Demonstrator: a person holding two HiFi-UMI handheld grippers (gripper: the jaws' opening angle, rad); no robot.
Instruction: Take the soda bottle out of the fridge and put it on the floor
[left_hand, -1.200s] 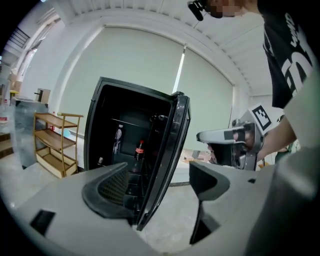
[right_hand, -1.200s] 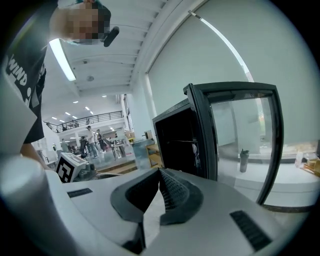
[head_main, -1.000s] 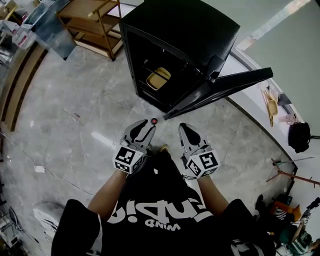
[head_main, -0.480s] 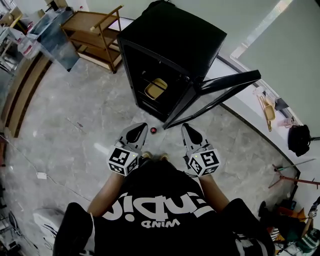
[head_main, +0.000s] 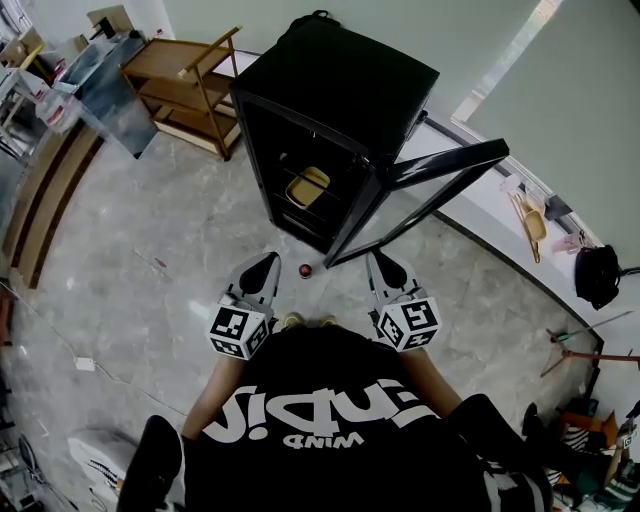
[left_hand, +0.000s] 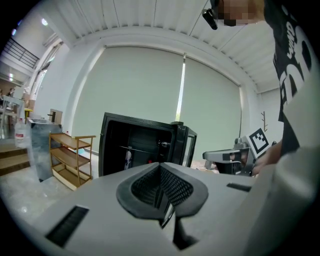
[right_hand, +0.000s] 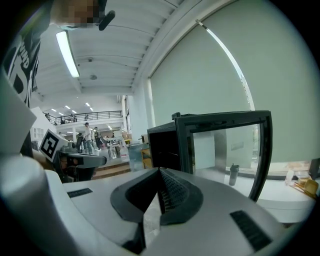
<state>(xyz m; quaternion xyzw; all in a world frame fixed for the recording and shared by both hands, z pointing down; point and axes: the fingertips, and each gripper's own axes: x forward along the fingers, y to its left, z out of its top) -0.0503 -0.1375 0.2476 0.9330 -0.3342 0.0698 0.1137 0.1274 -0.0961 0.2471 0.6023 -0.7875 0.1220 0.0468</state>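
The soda bottle, seen from above as a red cap, stands on the grey floor in front of the black fridge. The fridge door hangs open to the right. My left gripper hovers just left of the bottle, apart from it, shut and empty. My right gripper is to the bottle's right, also shut with nothing in it. In the left gripper view the jaws meet below the fridge. In the right gripper view the closed jaws point at the door.
A yellowish container sits on a shelf inside the fridge. A wooden rack stands to the left of the fridge. A white ledge with small items runs along the right wall, with a black bag beyond it. The person's shoes are just behind the bottle.
The left jaws stood apart near the bottle a second ago and are now closed. Both grippers have lifted away from the bottle, which stays on the floor.
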